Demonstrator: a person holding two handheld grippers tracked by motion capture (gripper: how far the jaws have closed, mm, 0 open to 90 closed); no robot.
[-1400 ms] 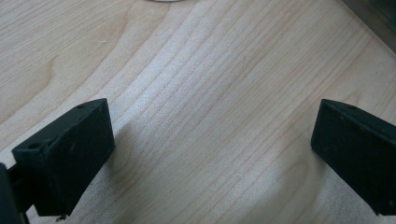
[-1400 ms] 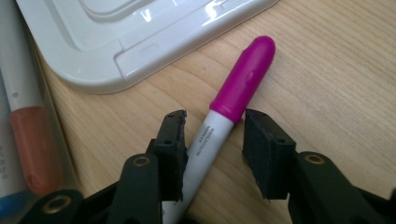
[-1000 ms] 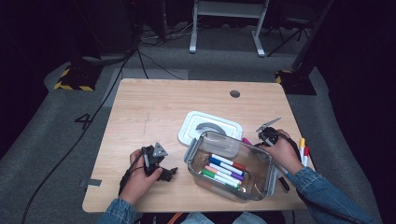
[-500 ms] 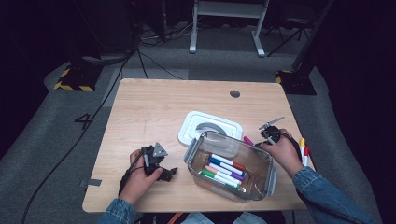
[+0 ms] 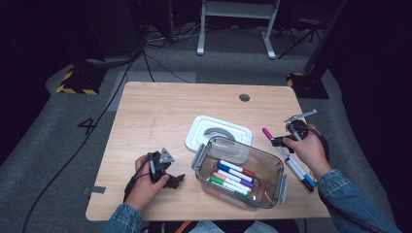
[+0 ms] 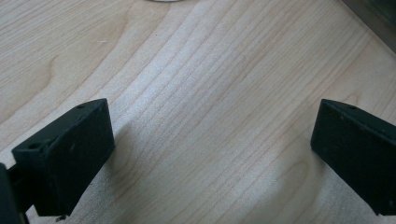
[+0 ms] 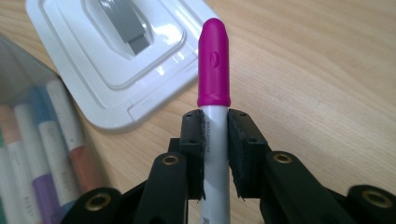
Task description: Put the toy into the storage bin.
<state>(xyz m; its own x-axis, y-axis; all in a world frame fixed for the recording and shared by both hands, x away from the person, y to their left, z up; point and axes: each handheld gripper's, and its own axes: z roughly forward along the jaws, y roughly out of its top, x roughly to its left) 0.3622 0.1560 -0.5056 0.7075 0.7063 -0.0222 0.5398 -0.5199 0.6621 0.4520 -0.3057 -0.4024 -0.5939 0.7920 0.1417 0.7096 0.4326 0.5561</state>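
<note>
One pink-capped marker (image 7: 213,93) is clamped in the right gripper (image 5: 282,141), at three o'clock of the clear container (image 5: 272,167). Left gripper (image 5: 167,175) rests wide open. Best carry it level over the rim before releasing.

high: above, forward-down, far | gripper views: close, low | shared: lid (image 5: 218,135) (image 7: 116,60)
</note>
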